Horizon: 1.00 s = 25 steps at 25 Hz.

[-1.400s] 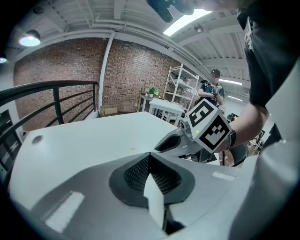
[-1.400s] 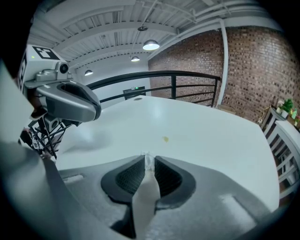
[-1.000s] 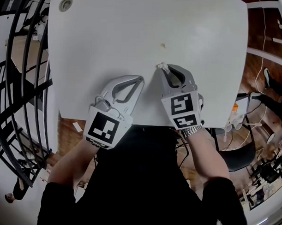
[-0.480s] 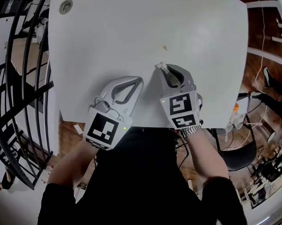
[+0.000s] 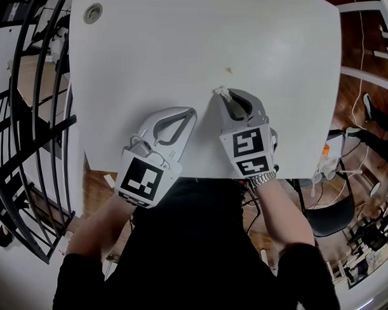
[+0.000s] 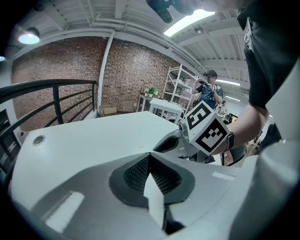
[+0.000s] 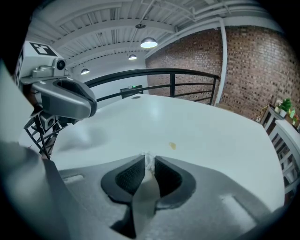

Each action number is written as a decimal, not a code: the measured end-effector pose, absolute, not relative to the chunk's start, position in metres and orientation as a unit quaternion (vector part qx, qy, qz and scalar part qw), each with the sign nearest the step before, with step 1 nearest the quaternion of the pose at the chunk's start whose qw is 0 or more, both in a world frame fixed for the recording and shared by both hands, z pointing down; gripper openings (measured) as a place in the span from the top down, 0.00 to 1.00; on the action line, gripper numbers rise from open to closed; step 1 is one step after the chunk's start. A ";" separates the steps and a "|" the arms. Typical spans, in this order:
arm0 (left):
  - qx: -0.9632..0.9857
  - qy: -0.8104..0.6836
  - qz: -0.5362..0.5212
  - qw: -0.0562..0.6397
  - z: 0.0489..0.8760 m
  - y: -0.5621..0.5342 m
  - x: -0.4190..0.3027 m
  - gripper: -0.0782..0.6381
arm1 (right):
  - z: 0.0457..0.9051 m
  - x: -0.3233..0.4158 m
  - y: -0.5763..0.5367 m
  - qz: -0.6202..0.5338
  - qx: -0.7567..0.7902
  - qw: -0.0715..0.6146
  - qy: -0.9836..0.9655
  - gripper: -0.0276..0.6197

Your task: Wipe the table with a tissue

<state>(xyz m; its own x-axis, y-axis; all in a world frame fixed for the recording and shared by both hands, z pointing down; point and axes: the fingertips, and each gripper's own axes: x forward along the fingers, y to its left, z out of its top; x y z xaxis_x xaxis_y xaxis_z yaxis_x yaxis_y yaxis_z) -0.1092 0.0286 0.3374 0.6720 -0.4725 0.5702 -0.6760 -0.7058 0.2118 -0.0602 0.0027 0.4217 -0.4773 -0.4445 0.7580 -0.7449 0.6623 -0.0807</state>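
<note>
White table (image 5: 185, 55), white tissue (image 5: 220, 91), yellowish speck (image 5: 229, 70)

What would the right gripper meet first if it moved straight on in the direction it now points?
Probably the small yellowish speck on the table, just ahead of the tissue pinched in the right gripper, perhaps slightly right of its line. Otherwise only bare table shows ahead.

Left gripper (image 5: 192, 110) closed and empty; right gripper (image 5: 221, 93) beside it, fingers (image 7: 127, 177) on tissue (image 7: 149, 160).
</note>
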 end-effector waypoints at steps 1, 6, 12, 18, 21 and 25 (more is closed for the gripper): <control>0.891 -0.322 0.245 0.207 0.337 0.028 -0.109 0.87 | 0.421 -0.060 0.002 0.206 0.357 0.365 -0.835 0.87; 0.892 -0.318 0.247 0.205 0.336 0.024 -0.108 0.87 | 0.417 -0.059 -0.003 0.205 0.364 0.358 -0.835 0.87; 0.894 -0.314 0.246 0.202 0.334 0.020 -0.104 0.87 | 0.413 -0.051 -0.015 0.200 0.379 0.353 -0.832 0.87; 0.895 -0.311 0.248 0.201 0.335 0.016 -0.102 0.87 | 0.412 -0.042 -0.025 0.199 0.392 0.352 -0.827 0.87; 0.896 -0.310 0.246 0.201 0.335 0.015 -0.102 0.87 | 0.413 -0.040 -0.028 0.198 0.395 0.352 -0.825 0.87; 0.896 -0.309 0.247 0.201 0.337 0.014 -0.102 0.87 | 0.415 -0.038 -0.034 0.199 0.399 0.354 -0.822 0.87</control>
